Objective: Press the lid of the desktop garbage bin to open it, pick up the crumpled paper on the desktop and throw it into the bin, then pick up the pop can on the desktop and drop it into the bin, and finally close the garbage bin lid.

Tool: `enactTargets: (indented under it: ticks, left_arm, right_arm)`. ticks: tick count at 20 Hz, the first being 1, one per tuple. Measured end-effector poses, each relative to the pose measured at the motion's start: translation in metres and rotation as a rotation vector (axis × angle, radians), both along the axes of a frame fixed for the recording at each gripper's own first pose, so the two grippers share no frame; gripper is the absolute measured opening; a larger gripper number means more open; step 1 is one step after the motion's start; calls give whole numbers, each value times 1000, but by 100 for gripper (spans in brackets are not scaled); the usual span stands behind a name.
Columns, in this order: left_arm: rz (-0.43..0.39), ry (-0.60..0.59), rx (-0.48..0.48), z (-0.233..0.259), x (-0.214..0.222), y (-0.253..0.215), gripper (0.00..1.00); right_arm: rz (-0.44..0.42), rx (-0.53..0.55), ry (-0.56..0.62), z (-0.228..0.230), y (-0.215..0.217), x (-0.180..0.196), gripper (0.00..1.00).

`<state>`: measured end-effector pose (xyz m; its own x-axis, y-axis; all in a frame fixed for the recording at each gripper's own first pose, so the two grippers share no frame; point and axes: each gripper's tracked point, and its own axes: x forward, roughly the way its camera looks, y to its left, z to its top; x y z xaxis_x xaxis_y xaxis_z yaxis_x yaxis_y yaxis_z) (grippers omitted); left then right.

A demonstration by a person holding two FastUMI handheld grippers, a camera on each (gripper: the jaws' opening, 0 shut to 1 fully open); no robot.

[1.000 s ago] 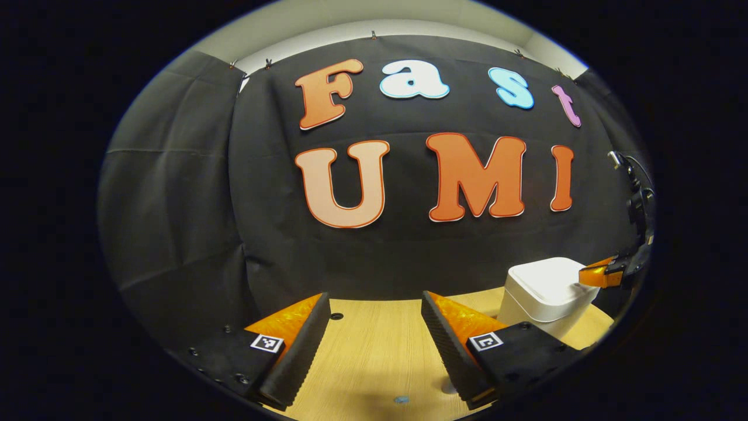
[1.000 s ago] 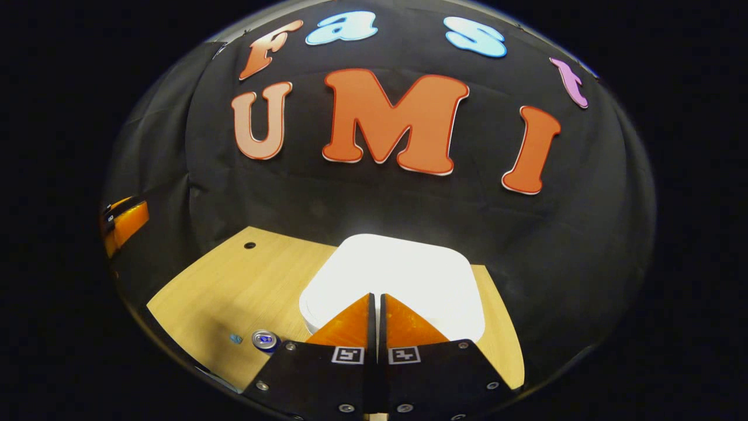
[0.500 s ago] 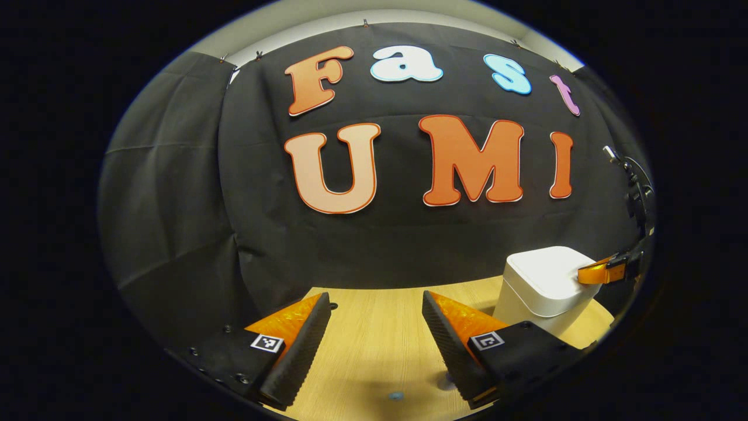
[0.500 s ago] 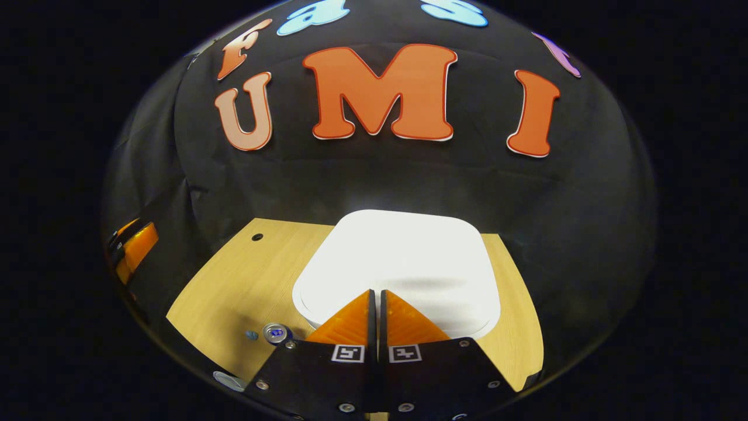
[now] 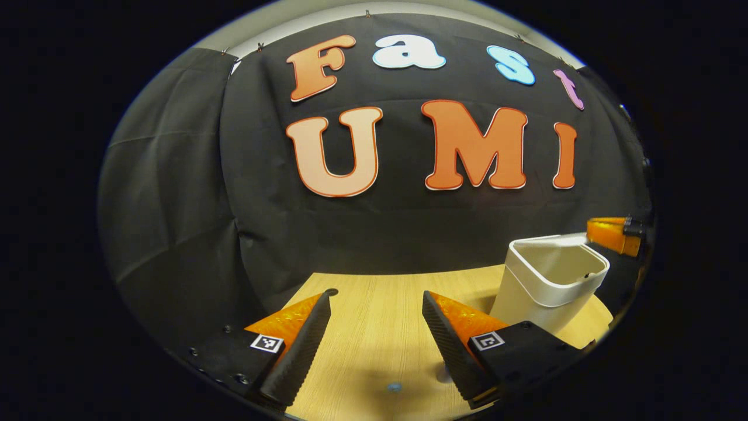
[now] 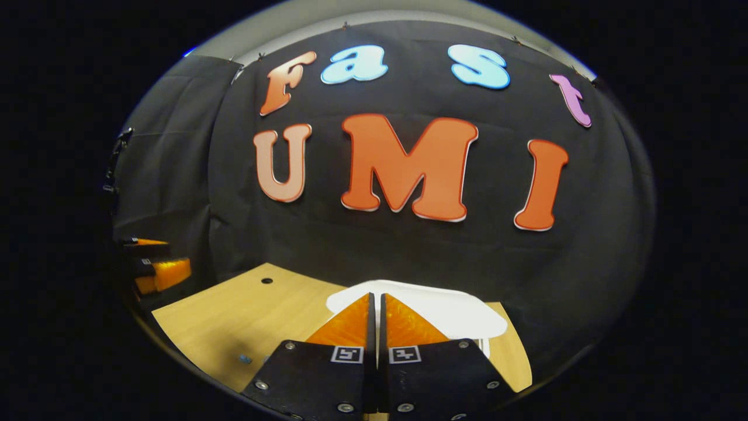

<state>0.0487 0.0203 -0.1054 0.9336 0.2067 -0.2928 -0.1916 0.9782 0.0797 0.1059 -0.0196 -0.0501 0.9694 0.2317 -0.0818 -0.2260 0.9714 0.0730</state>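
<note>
The white desktop bin (image 5: 546, 286) stands at the right of the wooden table (image 5: 374, 327), and I can see into its hollow inside. Its lid (image 6: 421, 305) is raised and shows as a flat white slab just past my right gripper (image 6: 377, 295), which is shut with nothing between its fingers. That same gripper (image 5: 593, 230) hovers just above the bin's far right rim. My left gripper (image 5: 376, 298) is open low over the table, left of the bin. A sliver of the pop can (image 5: 445, 372) peeks out beside its right finger.
A small blue mark (image 5: 394, 386) lies on the table between my left gripper's fingers. A round hole (image 6: 267, 280) sits near the table's far left corner. Black cloth closes the back and sides. The left gripper (image 6: 169, 258) shows at the far left edge.
The bin lid was flat under my shut right gripper; now it has sprung up and the bin is open. The right gripper has lifted off it. The left gripper has barely moved.
</note>
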Motion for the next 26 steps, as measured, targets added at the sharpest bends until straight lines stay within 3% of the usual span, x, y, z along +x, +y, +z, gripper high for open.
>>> enactTargets:
  ticks: [4,8,9,10,11,12,13,14,17,21,26]
  left_arm:
    - [26,79,-48,-24,-8,3,100]
    - [41,211,-123,-60,-20,-3,100]
    - [44,238,-142,-68,-25,-5,96]
    - [45,267,-155,-75,-28,-6,100]
    - [46,292,-166,-85,-30,-8,100]
    - [46,319,-179,-94,-33,-11,97]
    - [47,349,-197,-104,-36,-16,100]
    - [50,385,-217,-114,-39,-20,97]
    - [70,488,-254,-147,-50,-24,99]
    - [37,596,-217,-179,-61,-29,97]
    - [-67,682,-207,-234,-57,-42,99]
  right_arm:
    - [86,53,-42,12,24,-14,1]
    - [191,33,26,-19,55,-27,5]
    - [213,25,48,-29,63,-30,11]
    - [225,15,65,-40,68,-32,17]
    - [248,9,81,-48,72,-36,31]
    - [271,8,94,-58,79,-41,38]
    - [300,6,111,-66,85,-44,57]
    - [325,-1,130,-75,90,-48,60]
    - [378,-31,169,-105,103,-61,83]
    - [398,-30,245,-144,118,-68,96]
    - [342,-5,321,-179,137,-65,98]
